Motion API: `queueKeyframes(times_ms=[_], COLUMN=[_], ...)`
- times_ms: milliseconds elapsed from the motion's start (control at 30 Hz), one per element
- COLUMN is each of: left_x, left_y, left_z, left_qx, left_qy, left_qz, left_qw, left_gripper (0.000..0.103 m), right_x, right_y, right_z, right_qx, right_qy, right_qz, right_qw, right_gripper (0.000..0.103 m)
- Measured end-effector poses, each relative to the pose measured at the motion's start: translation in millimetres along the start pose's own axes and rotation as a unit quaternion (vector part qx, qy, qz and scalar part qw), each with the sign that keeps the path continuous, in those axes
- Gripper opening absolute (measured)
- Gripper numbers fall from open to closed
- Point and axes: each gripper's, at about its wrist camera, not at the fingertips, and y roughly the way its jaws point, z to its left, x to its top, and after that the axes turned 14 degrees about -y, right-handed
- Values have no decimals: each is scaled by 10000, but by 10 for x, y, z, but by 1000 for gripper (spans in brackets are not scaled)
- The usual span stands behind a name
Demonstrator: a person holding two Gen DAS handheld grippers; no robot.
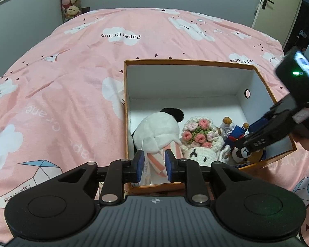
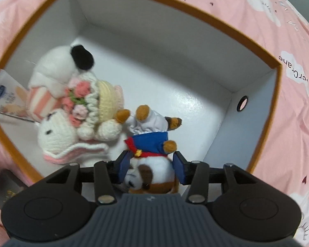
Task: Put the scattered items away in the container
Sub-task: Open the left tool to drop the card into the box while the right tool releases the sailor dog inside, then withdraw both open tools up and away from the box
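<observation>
The box (image 1: 187,61) is sitting on the pink bed (image 1: 72,65). Inside it, the left gripper (image 1: 154,165) is standing narrowly parted around the white plush's (image 1: 154,135) striped part, seemingly untouched. The right gripper (image 2: 151,169) is straddling the bear (image 2: 148,162), parted. Beyond the box, a door (image 1: 278,6) is standing ajar.

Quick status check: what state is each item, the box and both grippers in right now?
Box: open-topped, on the bed.
White plush: lying in the box.
Crocheted doll: in the box, against the white plush.
Bear in blue: head down in the box.
Left gripper: jaws astride the plush's striped part, not pressing.
Right gripper: jaws astride the bear's head, not pressing.
</observation>
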Motion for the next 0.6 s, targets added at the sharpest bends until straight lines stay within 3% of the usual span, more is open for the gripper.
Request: queueKeyframes(times_ms=[200,400,600], left_x=[-1,10,13], left_y=[7,13,11], left_z=[35,39,46], left_qx=[-54,-108,-134], left_qy=[-34,-63,-109], left_qz=[0,-7,21], left_qw=[10000,9999,9998], left_gripper=[26,26,26], right_x=[37,-20,14], right_y=[139,83,40], right_z=[-176,-401,-260], right_qx=[328,934,969], right_qy=[622,1987,2189], right_qz=[195,8,-19], right_qw=[9973,9756,9709], right_gripper=[44,39,38])
